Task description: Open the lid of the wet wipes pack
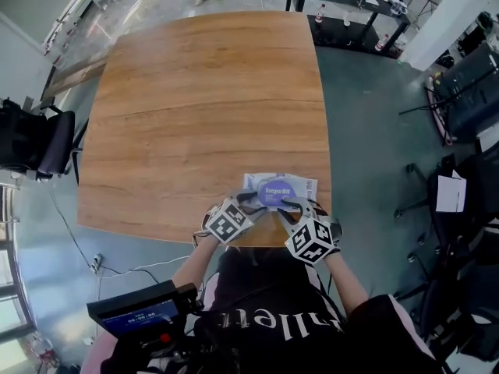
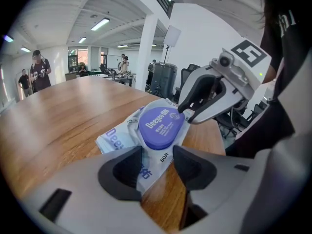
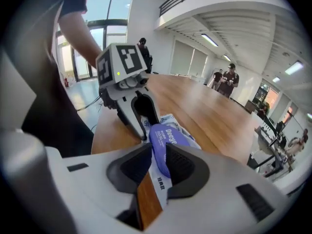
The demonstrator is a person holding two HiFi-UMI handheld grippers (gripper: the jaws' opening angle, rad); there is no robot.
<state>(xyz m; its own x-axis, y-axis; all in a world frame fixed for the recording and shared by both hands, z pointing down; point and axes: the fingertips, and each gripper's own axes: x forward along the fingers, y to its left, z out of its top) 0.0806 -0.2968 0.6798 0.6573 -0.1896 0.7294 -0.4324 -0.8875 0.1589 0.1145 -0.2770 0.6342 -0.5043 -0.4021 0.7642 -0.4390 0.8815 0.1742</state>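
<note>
The wet wipes pack [image 1: 278,188] lies flat on the wooden table [image 1: 203,100], close to its near edge. It is white with a round purple lid [image 2: 161,126] that lies down on the pack. My left gripper [image 2: 157,152] stands open, and the pack's near corner sits between its jaws without the pads pressing on it. My right gripper [image 3: 158,155] comes in from the other side, its jaws narrow and shut on the edge of the purple lid [image 3: 165,138]. In the head view both grippers, left [image 1: 251,202] and right [image 1: 292,206], meet at the pack.
The table's near edge [image 1: 234,244] runs just under the grippers, against the person's body. A black office chair [image 1: 35,142] stands at the table's left. Dark desks [image 1: 351,6] and stands fill the far right. People [image 2: 39,69] stand far off.
</note>
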